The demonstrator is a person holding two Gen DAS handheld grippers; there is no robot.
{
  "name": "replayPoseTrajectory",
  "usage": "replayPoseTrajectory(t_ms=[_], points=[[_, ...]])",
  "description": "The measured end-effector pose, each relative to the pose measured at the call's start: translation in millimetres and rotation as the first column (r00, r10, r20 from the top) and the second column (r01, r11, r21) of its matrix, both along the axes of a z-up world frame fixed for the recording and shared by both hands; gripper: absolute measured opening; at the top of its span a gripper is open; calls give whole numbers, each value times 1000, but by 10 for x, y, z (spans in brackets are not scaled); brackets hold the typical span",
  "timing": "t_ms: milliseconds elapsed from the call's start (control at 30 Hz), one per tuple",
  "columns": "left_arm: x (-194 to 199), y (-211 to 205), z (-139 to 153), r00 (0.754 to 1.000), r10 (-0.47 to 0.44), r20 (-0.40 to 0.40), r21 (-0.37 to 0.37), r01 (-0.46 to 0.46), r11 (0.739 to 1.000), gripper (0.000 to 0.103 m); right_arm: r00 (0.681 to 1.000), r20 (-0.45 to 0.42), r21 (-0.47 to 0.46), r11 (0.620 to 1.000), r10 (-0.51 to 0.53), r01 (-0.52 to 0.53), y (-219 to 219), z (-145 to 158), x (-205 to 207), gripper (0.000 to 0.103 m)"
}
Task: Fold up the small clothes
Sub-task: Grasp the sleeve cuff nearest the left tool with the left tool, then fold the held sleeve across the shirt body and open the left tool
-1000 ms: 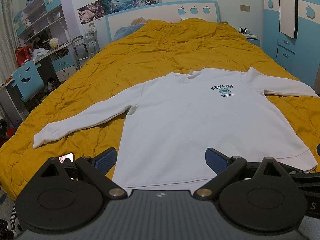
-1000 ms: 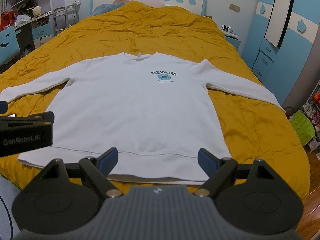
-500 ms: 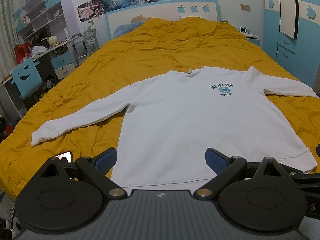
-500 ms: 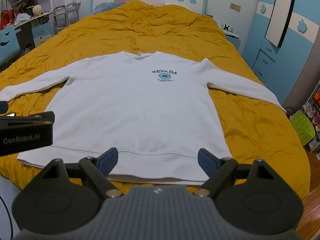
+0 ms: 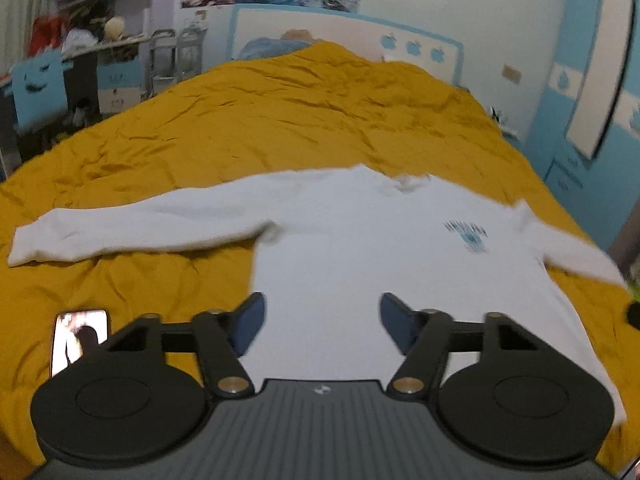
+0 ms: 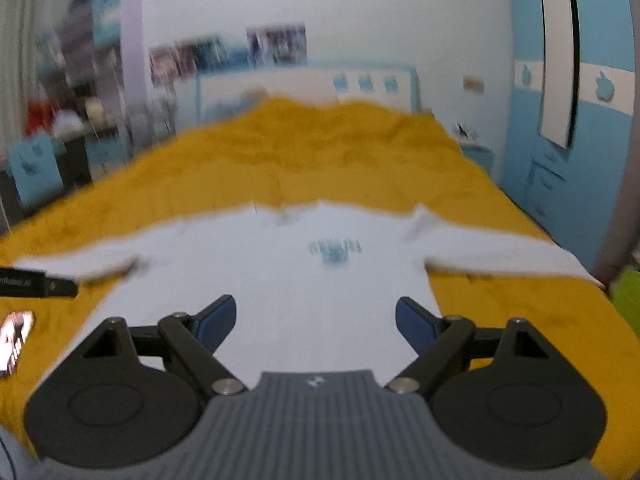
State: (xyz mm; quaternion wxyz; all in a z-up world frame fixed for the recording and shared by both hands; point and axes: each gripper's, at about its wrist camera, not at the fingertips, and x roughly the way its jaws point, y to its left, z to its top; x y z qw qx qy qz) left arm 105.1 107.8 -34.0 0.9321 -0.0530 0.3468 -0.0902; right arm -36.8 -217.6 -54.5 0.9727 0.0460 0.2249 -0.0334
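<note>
My left gripper [image 5: 320, 322] and right gripper [image 6: 316, 322] are matt black plastic with ribbed grey housings, metal pivot pins and matt blue pads [image 5: 249, 320]; the sweatshirt [image 5: 360, 264] is soft white cloth, the bedspread [image 5: 280, 120] creased mustard fabric, the phone [image 5: 78, 338] screen glossy

Blue chest print on white sweatshirt [image 5: 400, 248]: blurred, unreadable. White lettering on black claw body [image 6: 36, 282] at left edge of right wrist view: partial "Robot" only.
</note>
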Motion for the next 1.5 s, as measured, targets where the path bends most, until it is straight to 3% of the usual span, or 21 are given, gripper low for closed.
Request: replayPoseTrajectory(t_ms=[100, 167, 333, 467, 567, 633, 700, 767, 833, 933, 1000, 1033, 1100, 1167, 1333, 1400, 1500], points=[[361, 516, -59, 993, 108, -35, -20, -109, 994, 67, 999, -27, 0, 999, -38, 38, -213, -80, 273, 83], [582, 908, -99, 974, 220, -51, 16, -219, 976, 67, 996, -62, 6, 997, -71, 71, -342, -132, 443, 83], [1007, 1911, -182, 918, 382, -102, 29, -382, 924, 71, 972, -186, 15, 989, -142, 147, -541, -276, 896, 83], [1171, 2619, -298, 854, 501, -143, -10, -507, 862, 82, 966, -224, 11, 991, -131, 137, -499, -418, 1177, 83], [1230, 3092, -480, 774, 607, -180, 14, -615, 788, 81, 963, -243, 24, 992, -116, 125, -430, -478, 1356, 83], [1172, 3310, -614, 732, 650, -204, -13, -666, 745, 81, 964, -247, 42, 993, -94, 108, -367, -493, 1457, 83], [1149, 3470, -755, 708, 661, -246, -64, -693, 718, 81, 965, -251, 45, 995, -75, 89, -274, -483, 1526, 83], [1141, 3569, -871, 709, 655, -260, -126, -698, 705, 81, 967, -251, 39, 997, -55, 67, -183, -479, 1606, 83], [1133, 3557, -901, 717, 657, -231, -177, -695, 697, 73, 967, -252, 36, 998, -42, 52, -111, -481, 1674, 83], [1164, 3587, -962, 747, 619, -242, -293, -665, 687, 33, 966, -257, 37, 998, -37, 48, -37, -495, 1733, 83], [1205, 3560, -969, 733, 638, -236, -256, -680, 687, 23, 966, -258, 40, 998, -30, 42, -8, -499, 1743, 83], [1206, 3547, -947, 730, 647, -221, -245, -683, 688, 7, 966, -256, 42, 998, -25, 37, 1, -500, 1729, 83], [1154, 3538, -830, 721, 666, -193, -267, -692, 671, 3, 968, -250, 43, 999, -12, 24, -1, -488, 1716, 83], [1087, 3414, -578, 737, 663, -130, -270, -670, 692, 3, 970, -243, 38, 999, -4, 14, -33, -468, 1703, 83], [1145, 2806, 541, 830, 555, 60, -277, -520, 808, 2, 961, -275, 25, 1000, 4, 3, -220, -432, 1799, 82], [1274, 2389, 1071, 862, 490, 128, -226, -455, 861, 2, 960, -277, 48, 999, 27, -14, -321, -378, 1855, 82], [1449, 1782, 1709, 898, 385, 213, -184, -350, 919, 3, 965, -258, 52, 998, 48, -36, -446, -259, 1899, 82]])
